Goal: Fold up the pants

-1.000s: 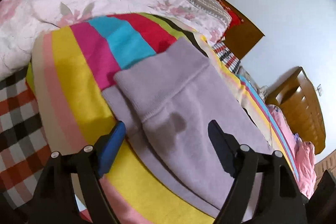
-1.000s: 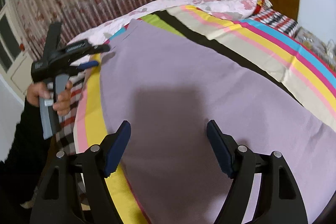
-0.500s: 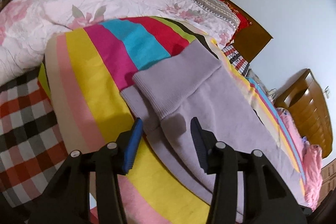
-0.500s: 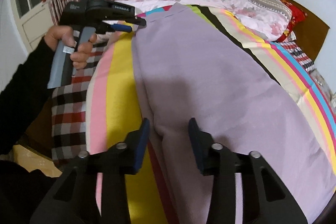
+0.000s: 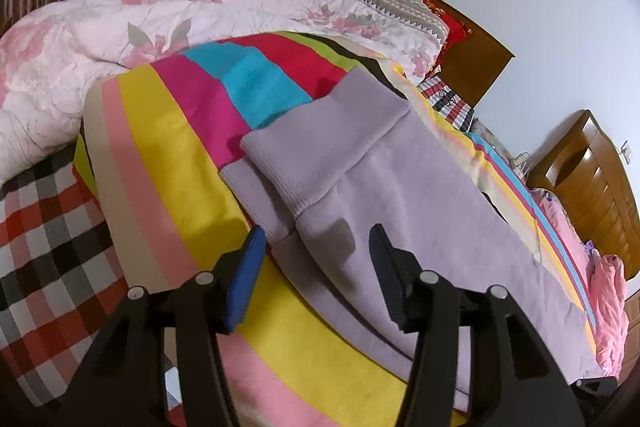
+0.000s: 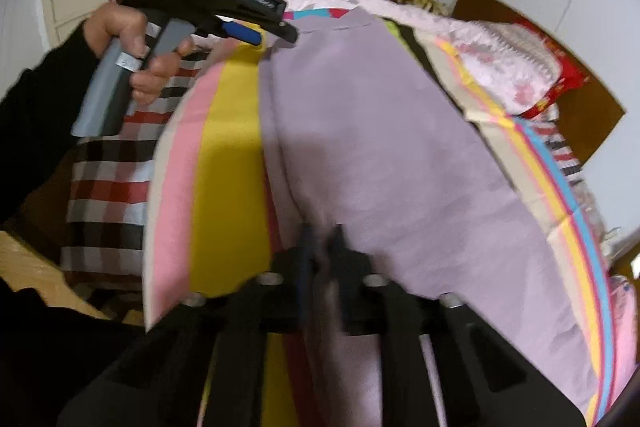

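Lilac knit pants [image 5: 420,195] lie flat on a striped blanket, ribbed waistband [image 5: 320,147] toward my left gripper. My left gripper [image 5: 316,267] is open, its jaws straddling the near edge of the pants just below the waistband. In the right wrist view the pants [image 6: 380,131] stretch away from me. My right gripper [image 6: 322,251] is shut on a pinch of the pants' near side edge. The left gripper [image 6: 260,31] shows there too, held by a hand at the waistband corner.
The striped blanket [image 5: 168,147] covers a bed with a checked sheet [image 5: 36,227] at its left edge. A pink floral quilt [image 5: 120,15] and pillows lie behind. A wooden headboard [image 5: 460,67] and cabinet [image 5: 592,179] stand by the wall.
My right gripper has closed from open onto the pants' edge. My left gripper narrowed half a second ago and has opened again, staying near the waistband.
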Available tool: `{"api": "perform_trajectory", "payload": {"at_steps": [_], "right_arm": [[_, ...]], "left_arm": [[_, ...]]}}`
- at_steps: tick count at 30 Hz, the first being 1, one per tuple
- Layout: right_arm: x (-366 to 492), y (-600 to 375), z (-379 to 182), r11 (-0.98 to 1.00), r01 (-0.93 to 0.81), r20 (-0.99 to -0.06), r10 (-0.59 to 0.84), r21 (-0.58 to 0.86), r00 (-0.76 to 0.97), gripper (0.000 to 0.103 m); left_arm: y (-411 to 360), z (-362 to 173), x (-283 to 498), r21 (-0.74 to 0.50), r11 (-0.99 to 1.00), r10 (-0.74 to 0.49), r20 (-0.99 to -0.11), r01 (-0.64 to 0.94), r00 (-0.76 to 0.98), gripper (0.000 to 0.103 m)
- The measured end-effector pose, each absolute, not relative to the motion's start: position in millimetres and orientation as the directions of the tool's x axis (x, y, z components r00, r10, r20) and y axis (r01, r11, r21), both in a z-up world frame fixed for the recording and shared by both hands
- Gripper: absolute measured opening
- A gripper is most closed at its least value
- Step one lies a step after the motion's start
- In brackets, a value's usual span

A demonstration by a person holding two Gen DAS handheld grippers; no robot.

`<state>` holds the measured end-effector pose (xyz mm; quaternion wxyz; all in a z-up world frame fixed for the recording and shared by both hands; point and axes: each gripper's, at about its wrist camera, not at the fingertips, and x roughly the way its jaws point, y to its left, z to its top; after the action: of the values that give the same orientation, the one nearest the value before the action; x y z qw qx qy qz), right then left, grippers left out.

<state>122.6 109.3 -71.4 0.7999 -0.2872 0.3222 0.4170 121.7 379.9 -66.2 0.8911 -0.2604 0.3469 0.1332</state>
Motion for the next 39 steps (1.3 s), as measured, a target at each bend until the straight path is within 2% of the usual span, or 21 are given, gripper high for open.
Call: {"api": "perform_trajectory", "payload": {"at_steps": [8, 10, 13, 16, 22, 26, 29, 30, 32, 34, 36, 37, 39], "right_arm": [[130, 102, -59, 0.533, -0.833, -0.732, 0.509, -0.144, 0.453, 0.004], [130, 103, -60, 0.538, -0.83, -0.732, 0.507, -0.145, 0.456, 0.004], [132, 102, -62, 0.546, -0.827, -0.733, 0.507, -0.134, 0.454, 0.004], [132, 102, -61, 0.553, -0.823, -0.729, 0.512, -0.125, 0.455, 0.004], [123, 96, -33, 0.537, -0.837, -0.7, 0.556, -0.11, 0.448, 0.004], [123, 98, -51, 0.522, -0.849, -0.733, 0.544, -0.084, 0.408, 0.004], [122, 108, -73, 0.513, -0.851, -0.768, 0.499, -0.112, 0.402, 0.004], [122, 110, -77, 0.522, -0.846, -0.768, 0.495, -0.111, 0.406, 0.005], [126, 108, -75, 0.535, -0.843, -0.777, 0.503, -0.063, 0.377, 0.012], [127, 104, -72, 0.543, -0.838, -0.782, 0.503, -0.045, 0.368, 0.022], [128, 92, -65, 0.557, -0.83, -0.768, 0.538, 0.015, 0.347, 0.063], [128, 85, -60, 0.569, -0.822, -0.756, 0.553, 0.035, 0.351, 0.068], [130, 61, -50, 0.597, -0.795, -0.722, 0.597, 0.106, 0.351, 0.068]], "left_arm": [[390, -65, 135, -0.379, 0.825, 0.053, -0.686, -0.419, 0.725, 0.052], [392, -68, 142, -0.408, 0.816, 0.022, -0.686, -0.409, 0.727, 0.035], [393, -71, 148, -0.416, 0.809, 0.019, -0.688, -0.415, 0.725, 0.019], [398, -69, 144, -0.446, 0.795, 0.009, -0.67, -0.411, 0.743, 0.012], [393, -34, 119, -0.425, 0.824, 0.033, -0.625, -0.375, 0.78, 0.011], [396, -58, 124, -0.395, 0.825, 0.026, -0.687, -0.403, 0.726, 0.011], [393, -77, 134, -0.348, 0.852, 0.042, -0.701, -0.392, 0.712, 0.012], [391, -78, 134, -0.321, 0.862, 0.063, -0.701, -0.393, 0.71, 0.014], [389, -75, 133, -0.28, 0.861, 0.115, -0.707, -0.425, 0.698, 0.027], [391, -70, 128, -0.211, 0.826, 0.228, -0.722, -0.522, 0.653, 0.074], [387, -57, 120, -0.168, 0.807, 0.309, -0.696, -0.566, 0.648, 0.078], [380, -47, 116, -0.144, 0.814, 0.335, -0.675, -0.563, 0.657, 0.079], [360, -27, 113, -0.127, 0.851, 0.323, -0.638, -0.509, 0.699, 0.082]]}}
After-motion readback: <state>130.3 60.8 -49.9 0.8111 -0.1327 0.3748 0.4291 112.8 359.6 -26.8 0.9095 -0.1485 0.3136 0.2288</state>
